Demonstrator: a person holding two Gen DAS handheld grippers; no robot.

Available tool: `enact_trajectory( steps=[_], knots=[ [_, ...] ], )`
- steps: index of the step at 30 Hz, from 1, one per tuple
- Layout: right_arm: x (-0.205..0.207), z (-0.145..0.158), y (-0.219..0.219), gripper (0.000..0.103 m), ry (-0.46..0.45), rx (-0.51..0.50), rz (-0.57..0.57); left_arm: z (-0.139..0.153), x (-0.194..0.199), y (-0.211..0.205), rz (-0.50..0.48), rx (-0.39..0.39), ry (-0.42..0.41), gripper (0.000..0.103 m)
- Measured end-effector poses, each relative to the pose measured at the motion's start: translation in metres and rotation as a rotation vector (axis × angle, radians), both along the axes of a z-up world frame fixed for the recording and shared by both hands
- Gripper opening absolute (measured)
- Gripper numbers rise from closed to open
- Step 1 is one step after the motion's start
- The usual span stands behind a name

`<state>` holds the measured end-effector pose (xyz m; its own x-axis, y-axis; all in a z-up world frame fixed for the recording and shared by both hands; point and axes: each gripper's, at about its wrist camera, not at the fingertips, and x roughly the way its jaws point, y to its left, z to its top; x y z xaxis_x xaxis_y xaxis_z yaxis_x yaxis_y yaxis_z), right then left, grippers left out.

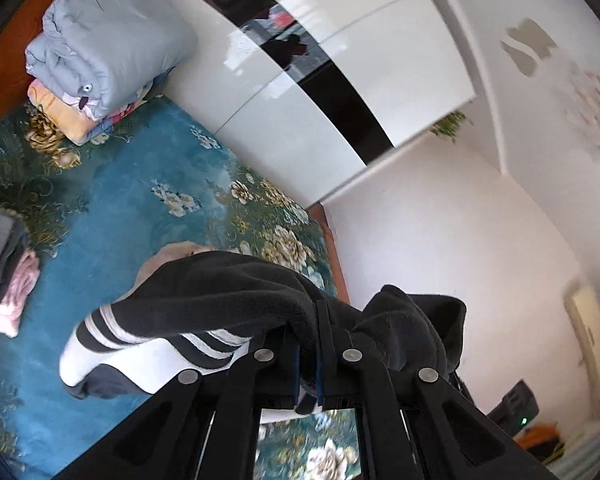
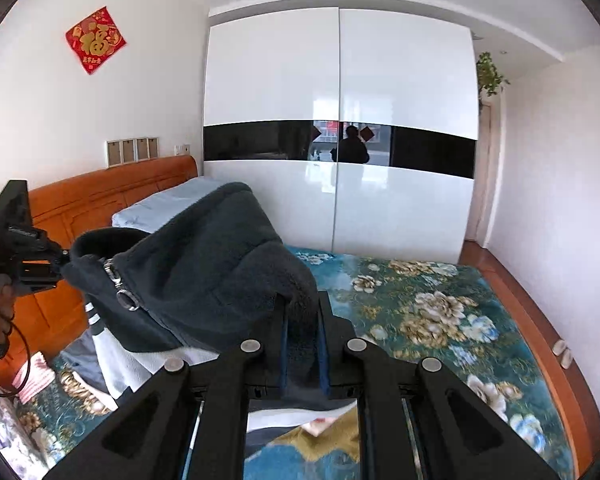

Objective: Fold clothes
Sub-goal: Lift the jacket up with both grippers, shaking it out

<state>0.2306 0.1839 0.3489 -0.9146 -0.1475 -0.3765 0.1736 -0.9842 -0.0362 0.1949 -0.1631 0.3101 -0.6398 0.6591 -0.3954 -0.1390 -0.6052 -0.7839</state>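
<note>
The left gripper (image 1: 309, 344) and right gripper (image 2: 303, 336) each pinch the dark fleece jacket (image 2: 204, 264) tight, holding it up over the bed (image 2: 440, 312). The thick fleece might slip out, or it might land all bunched up.

fleece jacket (image 2: 204, 264) hides the pinched fold (lower part cut off).

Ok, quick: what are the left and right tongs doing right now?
Left tongs: shut on the dark fleece jacket with white striped sleeves.
Right tongs: shut on the same jacket.
</note>
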Motion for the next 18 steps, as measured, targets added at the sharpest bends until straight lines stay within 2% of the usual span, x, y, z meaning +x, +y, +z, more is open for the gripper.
enact_trajectory(
  steps=[3, 6, 16, 18],
  knots=[
    [0.059, -0.006, -0.011, 0.012, -0.024, 0.019, -0.004, -0.007, 0.059, -0.008, -0.024, -0.002, -0.001, 0.005],
    [0.098, -0.017, -0.017, 0.012, -0.069, 0.027, 0.001, -0.042, 0.066, -0.005, -0.028, -0.017, -0.088, 0.005],
    [0.052, -0.143, -0.003, 0.012, -0.436, -0.012, -0.024, -0.166, 0.065, 0.011, -0.032, -0.089, -0.399, 0.005],
    [0.042, -0.168, 0.000, 0.012, -0.510, -0.020, -0.029, -0.218, 0.060, 0.015, -0.007, -0.073, -0.509, 0.005]
  ],
)
